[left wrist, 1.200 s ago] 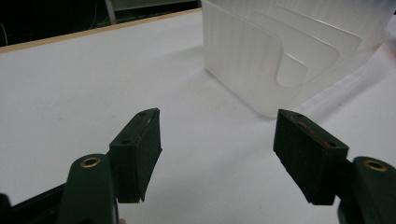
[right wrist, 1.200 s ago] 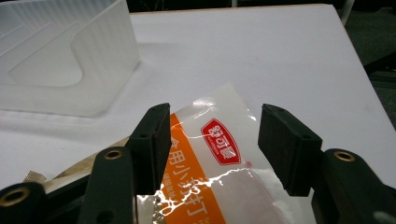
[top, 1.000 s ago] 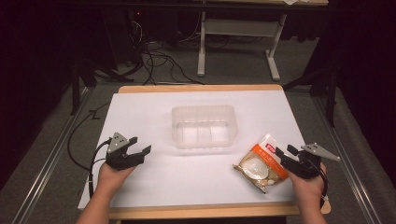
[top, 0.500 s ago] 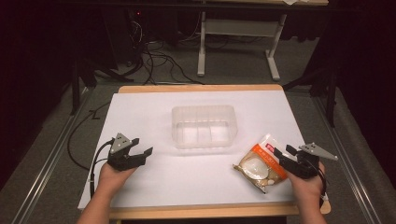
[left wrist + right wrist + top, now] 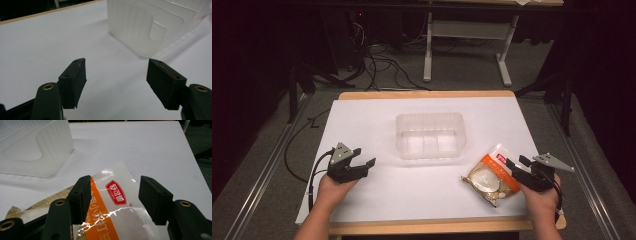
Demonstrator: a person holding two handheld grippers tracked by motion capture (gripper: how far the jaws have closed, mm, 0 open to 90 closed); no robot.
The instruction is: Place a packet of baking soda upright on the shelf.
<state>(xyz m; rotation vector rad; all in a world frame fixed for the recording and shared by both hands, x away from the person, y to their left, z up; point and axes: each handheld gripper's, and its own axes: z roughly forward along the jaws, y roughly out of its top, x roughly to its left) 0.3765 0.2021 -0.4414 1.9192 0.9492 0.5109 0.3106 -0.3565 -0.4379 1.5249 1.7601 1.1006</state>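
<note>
The white-covered table (image 5: 377,200) is carrying a clear plastic container (image 5: 430,135) at its middle, open side up and seemingly empty; near the front right edge a snack packet (image 5: 490,175) is lying flat on the white sheet, well apart from the container's right front corner; the packet is clear film with an orange band and a red logo, with pale round pieces inside. Its long axis is running diagonally, from the near-left end by the table's front edge up to the far-right sealed end, and that sealed end is pointing toward the right gripper (image 5: 517,165). In the right gripper view the right gripper's jaws are standing apart on either side of the packet's logo end (image 5: 116,192), above the film and not pressing on it, so nothing is being held. The left gripper (image 5: 363,157) is resting at the front left with its jaws wide apart and empty, aiming at the container's near wall (image 5: 132,30). Judging the step as a pick-up of the packet, the person is doing well to lower the pads over the flat sealed margin, across the narrow width rather than along the diagonal; closing on the seal rather than the puffed middle should be sparing the contents; slippery film could be sliding out of a shallow pinch.
</note>
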